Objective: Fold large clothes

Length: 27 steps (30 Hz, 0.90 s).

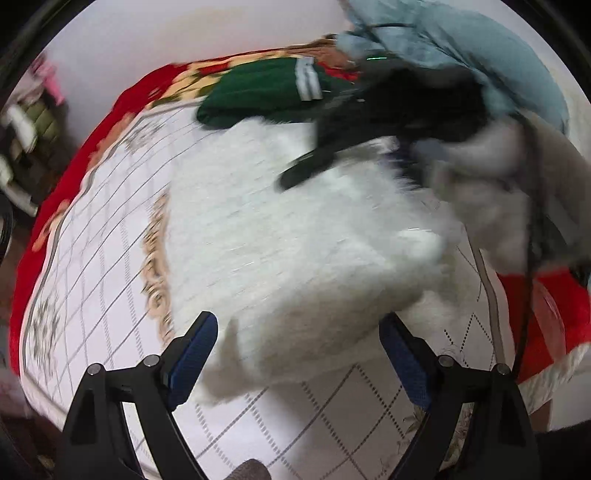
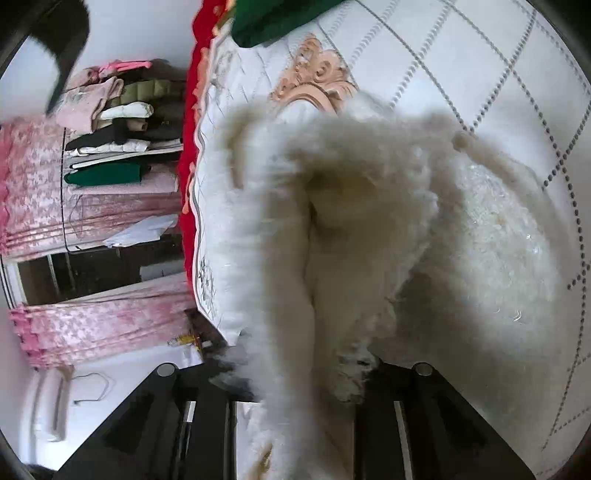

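Note:
A white fluffy garment (image 1: pixel 288 236) lies on the quilted bed cover (image 1: pixel 110 236). My left gripper (image 1: pixel 298 334) is open, with blue-padded fingers (image 1: pixel 194 350) on either side of the garment's near edge, not touching it. My right gripper (image 1: pixel 391 122) shows in the left wrist view above the garment's far right part, blurred. In the right wrist view the white garment (image 2: pixel 332 240) fills the middle and hangs between the fingers of my right gripper (image 2: pixel 306 398), which is shut on it; the fingertips are hidden by the fluff.
A folded green garment (image 1: pixel 266 92) lies at the far side of the bed and also shows in the right wrist view (image 2: pixel 266 22). A red blanket edge (image 1: pixel 55 192) borders the bed. A stack of folded clothes (image 2: pixel 118 122) sits beside pink curtains (image 2: pixel 74 206).

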Tool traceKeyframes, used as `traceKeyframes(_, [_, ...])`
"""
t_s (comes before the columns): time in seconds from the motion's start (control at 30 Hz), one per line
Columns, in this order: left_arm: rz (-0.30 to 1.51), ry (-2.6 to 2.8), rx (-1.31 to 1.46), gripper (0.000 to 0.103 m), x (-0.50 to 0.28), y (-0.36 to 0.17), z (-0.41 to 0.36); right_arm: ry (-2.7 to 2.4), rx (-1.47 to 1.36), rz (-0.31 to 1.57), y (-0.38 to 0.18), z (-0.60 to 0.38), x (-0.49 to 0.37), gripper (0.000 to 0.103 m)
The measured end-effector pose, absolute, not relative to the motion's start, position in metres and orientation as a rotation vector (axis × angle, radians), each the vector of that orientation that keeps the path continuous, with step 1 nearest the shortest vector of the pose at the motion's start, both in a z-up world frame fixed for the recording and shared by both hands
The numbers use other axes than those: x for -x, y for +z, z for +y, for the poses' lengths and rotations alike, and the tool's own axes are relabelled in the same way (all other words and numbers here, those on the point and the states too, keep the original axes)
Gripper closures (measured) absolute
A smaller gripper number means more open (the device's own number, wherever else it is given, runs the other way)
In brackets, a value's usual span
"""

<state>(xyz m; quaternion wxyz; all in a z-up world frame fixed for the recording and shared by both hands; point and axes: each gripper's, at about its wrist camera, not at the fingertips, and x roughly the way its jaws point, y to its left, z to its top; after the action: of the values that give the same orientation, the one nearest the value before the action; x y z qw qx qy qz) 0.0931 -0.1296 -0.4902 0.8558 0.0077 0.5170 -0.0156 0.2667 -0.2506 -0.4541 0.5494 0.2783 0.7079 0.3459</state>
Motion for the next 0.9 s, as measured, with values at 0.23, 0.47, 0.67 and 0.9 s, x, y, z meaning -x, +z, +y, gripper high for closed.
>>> traceKeyframes(0.23, [1.065,0.028,0.210,0.009,-0.089,-0.464,-0.086,0.653,-0.796,1.591,-0.447,-0.320,-0.208,0.086])
traceKeyframes(0.47, [1.027,0.053,0.397,0.009,-0.119,-0.455,-0.051,0.531,-0.673,1.770,-0.493,-0.346,-0.188,0.081])
traceKeyframes(0.67, [1.145,0.145,0.223,0.009,-0.168,-0.506,-0.063,0.507,-0.523,1.718,-0.438,-0.362,-0.201,0.047])
traceKeyframes(0.9, [1.138,0.185,0.384,0.009,-0.191,-0.506,-0.034,0.385,-0.505,1.637,-0.416,-0.413,-0.214,0.006])
